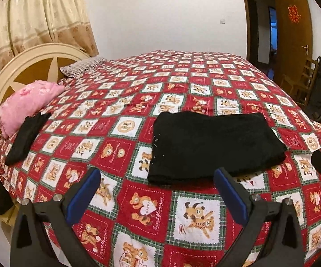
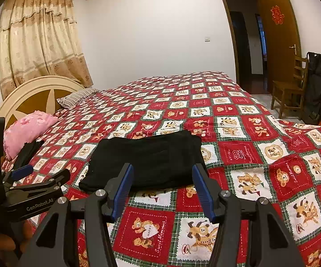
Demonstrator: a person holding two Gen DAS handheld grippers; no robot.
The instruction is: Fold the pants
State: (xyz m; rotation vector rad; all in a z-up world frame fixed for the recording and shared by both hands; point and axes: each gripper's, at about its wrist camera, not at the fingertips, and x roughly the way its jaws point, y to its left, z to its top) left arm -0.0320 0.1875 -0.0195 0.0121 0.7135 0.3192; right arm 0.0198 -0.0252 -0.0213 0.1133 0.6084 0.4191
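Bedspread (image 1: 138,211) under folded black pants (image 1: 213,144); both tongs (image 1: 158,191) (image 2: 162,189) wide, empty.

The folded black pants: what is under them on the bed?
The folded black pants lie on the red teddy-bear bedspread, whose squares show all around them. The part beneath the pants is covered and cannot be seen.

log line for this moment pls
pants: folded, on bed | left gripper: open, empty | right gripper: open, empty

Home bedroom: bed (image 2: 238,133) with patchwork cover, pillow (image 2: 27,131), curtain (image 2: 40,44), door (image 2: 278,33).
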